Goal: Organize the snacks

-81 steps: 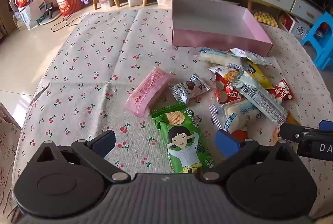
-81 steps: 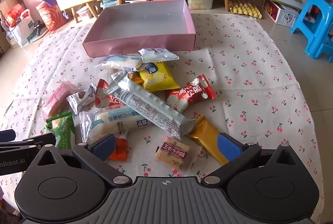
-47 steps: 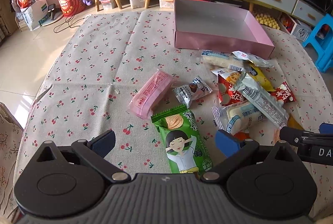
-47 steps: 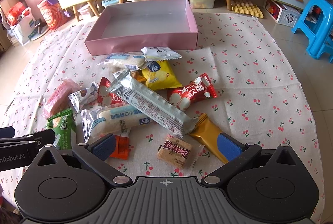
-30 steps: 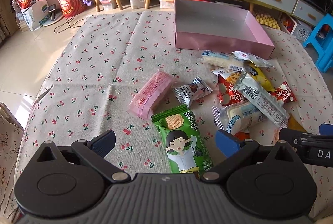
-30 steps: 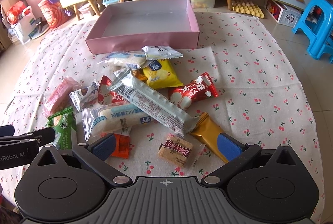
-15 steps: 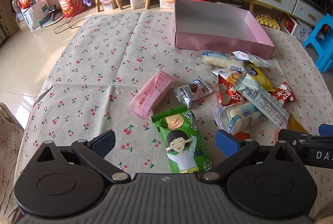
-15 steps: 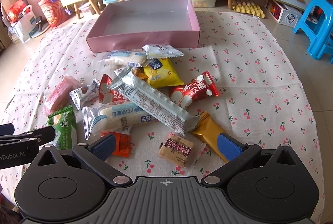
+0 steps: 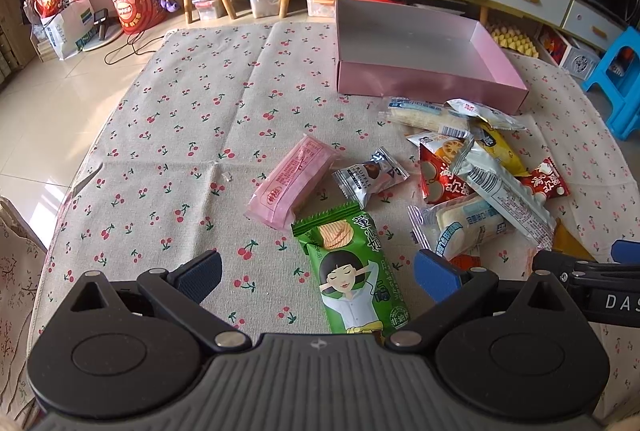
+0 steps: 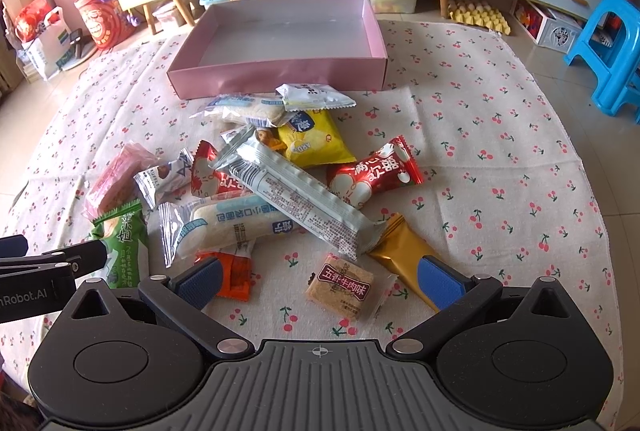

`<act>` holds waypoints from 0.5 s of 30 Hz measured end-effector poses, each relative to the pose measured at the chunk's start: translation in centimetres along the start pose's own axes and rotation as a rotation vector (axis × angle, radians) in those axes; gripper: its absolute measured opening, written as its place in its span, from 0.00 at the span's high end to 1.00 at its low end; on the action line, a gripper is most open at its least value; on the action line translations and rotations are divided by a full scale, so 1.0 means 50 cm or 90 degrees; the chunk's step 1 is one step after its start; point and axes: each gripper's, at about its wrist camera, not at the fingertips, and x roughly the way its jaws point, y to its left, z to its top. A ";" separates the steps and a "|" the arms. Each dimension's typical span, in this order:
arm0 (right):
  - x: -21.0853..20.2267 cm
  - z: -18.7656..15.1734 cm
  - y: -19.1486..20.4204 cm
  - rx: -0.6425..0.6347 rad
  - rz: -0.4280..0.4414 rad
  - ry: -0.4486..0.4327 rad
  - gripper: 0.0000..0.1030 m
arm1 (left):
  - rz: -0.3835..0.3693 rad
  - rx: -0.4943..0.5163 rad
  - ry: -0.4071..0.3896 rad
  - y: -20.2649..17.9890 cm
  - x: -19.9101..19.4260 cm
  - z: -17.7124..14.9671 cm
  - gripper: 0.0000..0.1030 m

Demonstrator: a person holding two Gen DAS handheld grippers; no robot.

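- I have my left gripper (image 9: 316, 277) wide open and empty, low over the cherry-print cloth (image 9: 192, 119), with the green chip packet (image 9: 352, 275) lying flat between its fingers; I judge that packet the natural first pick for this side.
- My right gripper (image 10: 318, 281) is spread just as wide and holds nothing; the small brown square packet (image 10: 342, 287) sits between its fingers, with the gold packet (image 10: 400, 251) running under the right one.
- The pink box (image 10: 280, 43) sits at the far side of the cloth with nothing in it, its open top facing up, so I take it as the place the snacks should end up.
- The rest of the snacks lie in a loose heap just in front of the box; the long silver-white bar (image 10: 304, 199) rests across several others, so I would lift it before the ones beneath.
- The pink packet (image 9: 292, 187) lies apart, to the left of the heap, easy to reach alone.
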 end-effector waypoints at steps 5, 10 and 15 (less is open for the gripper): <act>0.000 0.000 0.000 0.000 0.000 0.000 0.00 | 0.000 0.000 0.000 0.000 0.000 0.000 0.00; 0.001 0.000 0.000 -0.001 0.000 0.001 0.00 | 0.000 0.000 0.000 0.000 0.000 0.000 0.00; 0.001 0.001 -0.001 0.000 -0.001 0.000 0.00 | -0.002 -0.001 0.002 0.003 0.001 0.001 0.00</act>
